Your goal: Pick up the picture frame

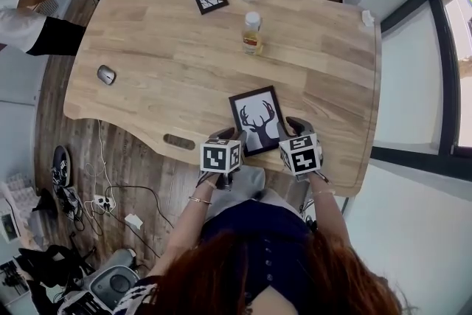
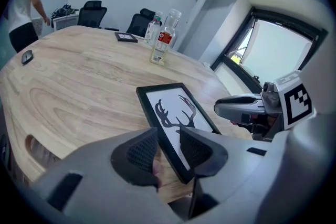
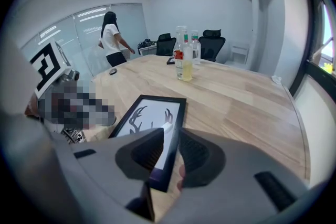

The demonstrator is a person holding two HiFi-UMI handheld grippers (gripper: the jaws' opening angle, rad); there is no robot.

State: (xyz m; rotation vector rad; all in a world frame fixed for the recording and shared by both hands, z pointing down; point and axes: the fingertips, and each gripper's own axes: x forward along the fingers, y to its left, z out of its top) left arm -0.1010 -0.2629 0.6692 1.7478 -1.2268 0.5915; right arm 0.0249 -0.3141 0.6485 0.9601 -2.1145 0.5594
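Wooden table (image 1: 162, 33), lower centre: picture frame (image 1: 258, 118) runs up-frame; left gripper (image 1: 223, 133) and right gripper (image 1: 298, 126), jaws apart, straddle its long sides equally.

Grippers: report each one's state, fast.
Left gripper: open, jaws astride the deer picture frame's left edge, not clamped.
Right gripper: open, the frame's right edge between its jaws, not clamped.

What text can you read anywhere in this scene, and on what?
No text is readable.
Red label on the clear plastic bottle of yellow liquid: too small and blurred.
Label on the clear bottle behind it: blurred.
Black-framed antler picture: a drawing, no words.
Marker cubes on grippers: square patterns, no letters.
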